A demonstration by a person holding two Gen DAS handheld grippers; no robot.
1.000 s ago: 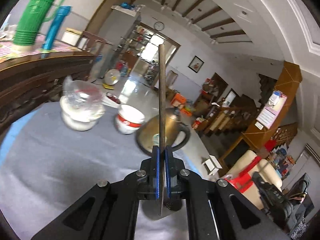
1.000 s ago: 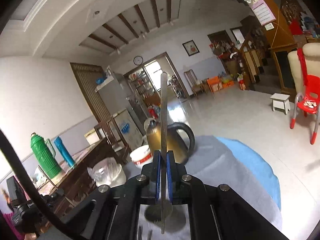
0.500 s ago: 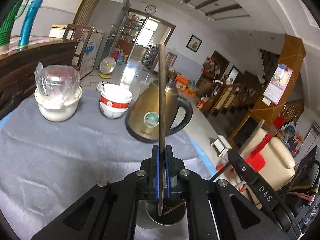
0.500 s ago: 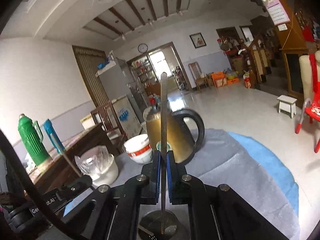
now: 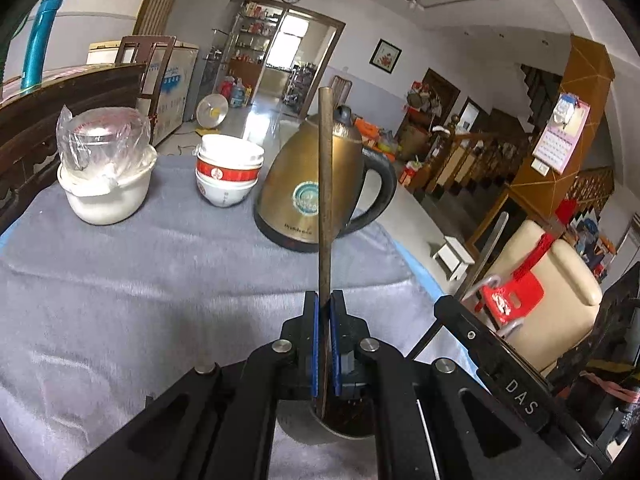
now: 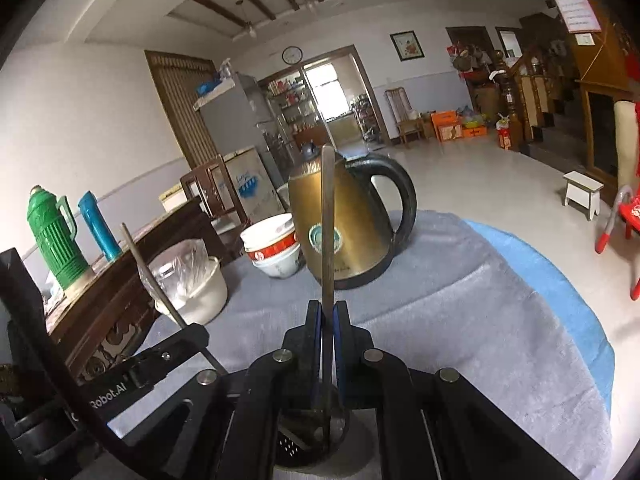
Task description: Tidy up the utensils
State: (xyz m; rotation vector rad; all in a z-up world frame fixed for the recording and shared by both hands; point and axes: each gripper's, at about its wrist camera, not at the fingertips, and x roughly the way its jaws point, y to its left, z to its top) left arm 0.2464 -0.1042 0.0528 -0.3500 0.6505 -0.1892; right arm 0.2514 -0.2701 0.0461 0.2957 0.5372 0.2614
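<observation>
Both claws have come down low over the metal cup (image 5: pixel 320 426) on the bench (image 5: pixel 120 300). The left claw (image 5: pixel 325 344) grips a utensil (image 5: pixel 326 200); the right claw (image 6: pixel 328 344) grips another utensil (image 6: pixel 328 220). Their lower ends now seem inside the cup, ready to drop.

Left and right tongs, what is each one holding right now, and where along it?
Each holds a metal utensil, low on its handle: left tongs on one, right tongs on another.
</observation>
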